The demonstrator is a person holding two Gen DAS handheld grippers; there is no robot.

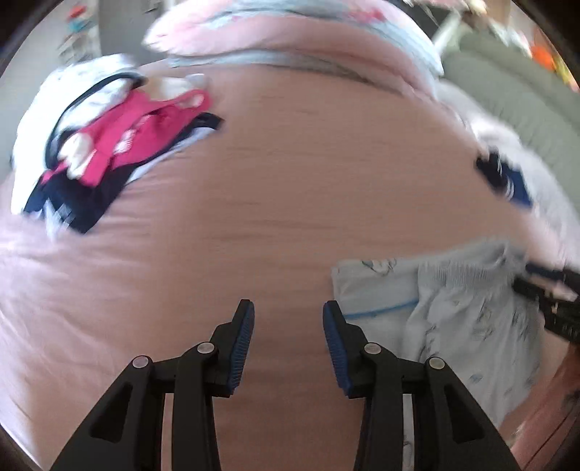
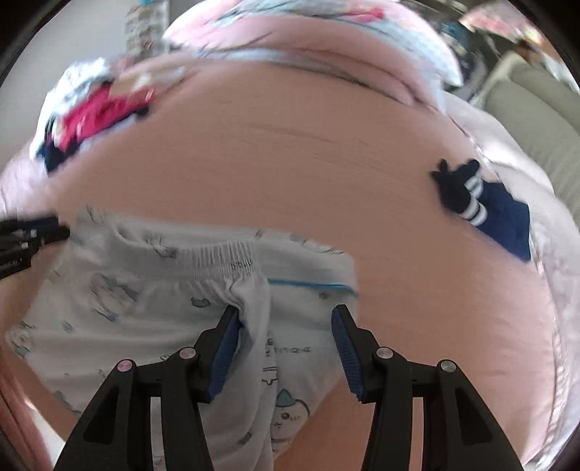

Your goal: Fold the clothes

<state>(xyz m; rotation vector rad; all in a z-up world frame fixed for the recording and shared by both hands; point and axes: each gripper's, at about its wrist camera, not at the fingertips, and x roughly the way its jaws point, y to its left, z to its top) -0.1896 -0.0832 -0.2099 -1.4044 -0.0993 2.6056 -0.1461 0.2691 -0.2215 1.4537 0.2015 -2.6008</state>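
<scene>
A pale blue printed garment [image 2: 152,304] with a gathered elastic waistband lies flat on the pink bedsheet [image 2: 290,163]. My right gripper [image 2: 286,315] hovers over its right half, open. Cloth lies below the jaws, and a raised fold sits beside the left pad [image 2: 226,344]. In the left wrist view the same garment [image 1: 464,315] lies to the right. My left gripper [image 1: 287,308] stands open over bare sheet with nothing between its fingers. Each gripper shows at the edge of the other's view: the left gripper [image 2: 59,230] by the garment's left corner, the right gripper [image 1: 523,279] over it.
A heap of unfolded clothes [image 1: 105,141], pink, navy and white, lies at the far left of the bed. A dark blue piece with striped trim [image 2: 496,213] lies at the right. Pillows [image 1: 290,32] line the far end, and a grey padded edge [image 1: 525,94] runs along the right.
</scene>
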